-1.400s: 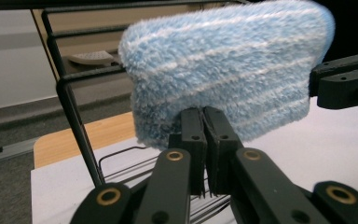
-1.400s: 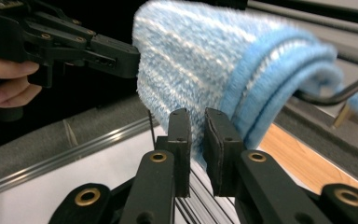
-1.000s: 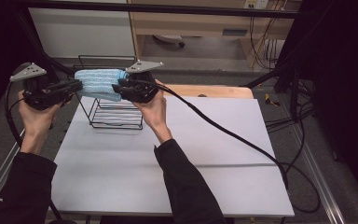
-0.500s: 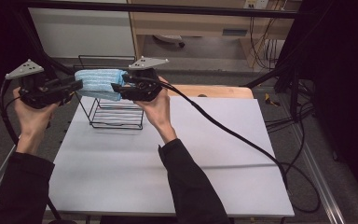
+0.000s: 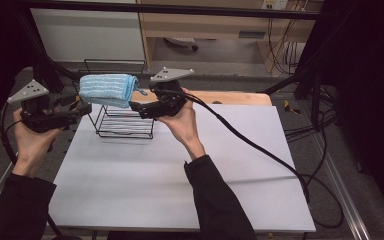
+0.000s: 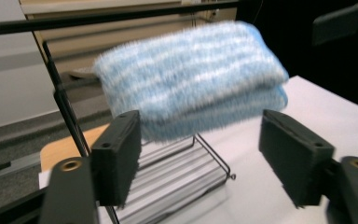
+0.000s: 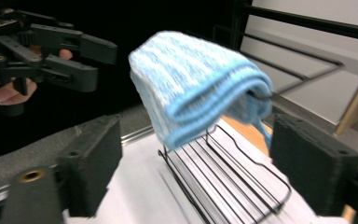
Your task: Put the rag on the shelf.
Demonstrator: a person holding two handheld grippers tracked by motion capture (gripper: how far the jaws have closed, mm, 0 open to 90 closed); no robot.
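Note:
A folded blue-and-white striped towel [image 5: 107, 90] lies draped over the top rail of a black wire rack [image 5: 125, 125] at the table's far left. My left gripper [image 5: 83, 109] is just left of the towel and my right gripper [image 5: 135, 107] just right of it, each pointing at it. Both have just been opening, and both are open with nothing between their pads. In the left gripper view the towel [image 6: 191, 79] hangs ahead of the left gripper [image 6: 200, 144], over the rack [image 6: 177, 175]. From the right gripper [image 7: 196, 149], the towel [image 7: 196, 88] tops the rack [image 7: 233, 182].
The white table top [image 5: 180, 175] stretches in front of and to the right of the rack. A wooden board [image 5: 230, 97] lies along the far edge. My right gripper's black cable [image 5: 260, 150] trails across the table to the right. Dark frame posts [image 5: 45, 75] stand behind the left hand.
Both grippers were shut on the towel's ends; now their jaws have opened and let go. The left hand has drawn back left, the right hand slightly right. The towel stays on the rack.

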